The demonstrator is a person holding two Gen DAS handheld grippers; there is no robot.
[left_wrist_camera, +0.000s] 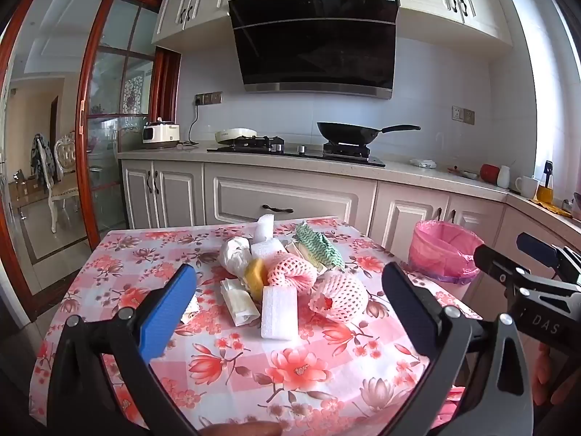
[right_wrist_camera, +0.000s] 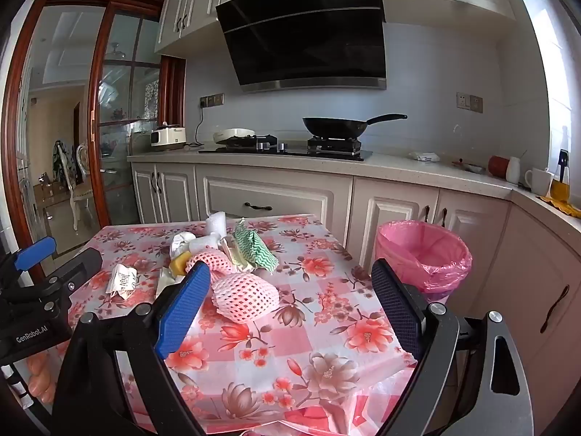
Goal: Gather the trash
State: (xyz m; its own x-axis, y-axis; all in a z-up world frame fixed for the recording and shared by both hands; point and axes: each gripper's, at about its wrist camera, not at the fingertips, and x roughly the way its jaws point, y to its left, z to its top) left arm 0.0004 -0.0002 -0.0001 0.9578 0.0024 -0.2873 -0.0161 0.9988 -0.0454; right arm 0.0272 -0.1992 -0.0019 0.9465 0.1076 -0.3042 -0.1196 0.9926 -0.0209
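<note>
Trash pile (left_wrist_camera: pixel 279 272) sits mid-table on the floral pink tablecloth (left_wrist_camera: pixel 254 363), centre of both frames. Contents: two pink foam fruit nets (left_wrist_camera: pixel 339 296), white foam blocks (left_wrist_camera: pixel 279 312), a yellow sponge (left_wrist_camera: pixel 254 276), a crumpled white bag (left_wrist_camera: pixel 234 254), a green-and-white zigzag cloth (left_wrist_camera: pixel 319 245), and folded paper wrappers (left_wrist_camera: pixel 239 301). One crumpled printed paper (right_wrist_camera: pixel 123 283) lies apart from the pile, left of it in the right wrist view; print too small to read.

Left claw (left_wrist_camera: pixel 287 310): jaws spread wide, nothing between the pads. It hangs over the near half of the table; the pile shows in the gap between the fingers, just beyond the tips, no contact.

Right claw (right_wrist_camera: pixel 290 310): also wide open, empty. The nearest fruit net (right_wrist_camera: pixel 247 298) lies between the fingers, close to the blue left pad; contact not clear.

Pink-lined bin (right_wrist_camera: pixel 423 254) stands off the table's right edge, right-centre in both frames, beside the cabinets.

Writing: "GenRobot.AI" on the left claw body at lower left of the right wrist view; "DAS" on the right claw body at right edge of the left wrist view.
</note>
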